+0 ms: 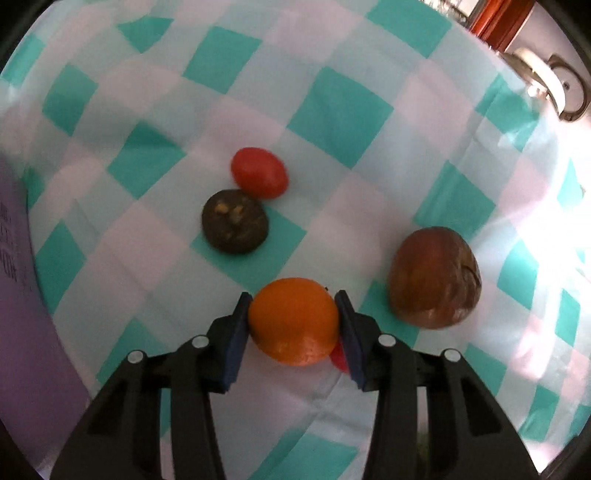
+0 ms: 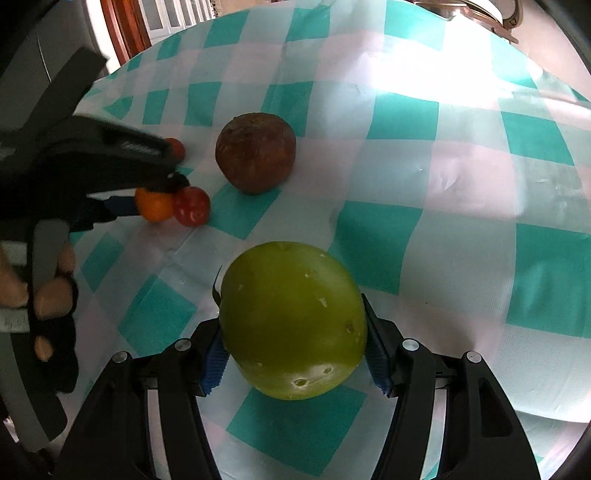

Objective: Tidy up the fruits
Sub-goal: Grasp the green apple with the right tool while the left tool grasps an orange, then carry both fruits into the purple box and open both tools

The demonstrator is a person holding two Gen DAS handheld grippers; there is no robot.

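In the left wrist view my left gripper (image 1: 293,297) is shut on a small orange fruit (image 1: 293,325), with both blue pads against its sides, just above the checked cloth. A small red fruit (image 1: 338,360) peeks out behind it. Farther off lie a red tomato (image 1: 258,177), a dark round fruit (image 1: 234,227) and a brown wrinkled fruit (image 1: 434,277). In the right wrist view my right gripper (image 2: 291,310) is shut on a big green apple (image 2: 291,321). The left gripper (image 2: 162,192) with the orange fruit (image 2: 153,205) shows at the left, beside a red tomato (image 2: 192,206) and the brown fruit (image 2: 255,153).
A teal-and-white checked tablecloth (image 1: 332,110) covers the table. A purple object (image 1: 14,295) stands at the left edge of the left wrist view. The person's gloved hand (image 2: 51,291) holds the left gripper's handle. Wooden furniture (image 2: 125,26) stands beyond the table's far edge.
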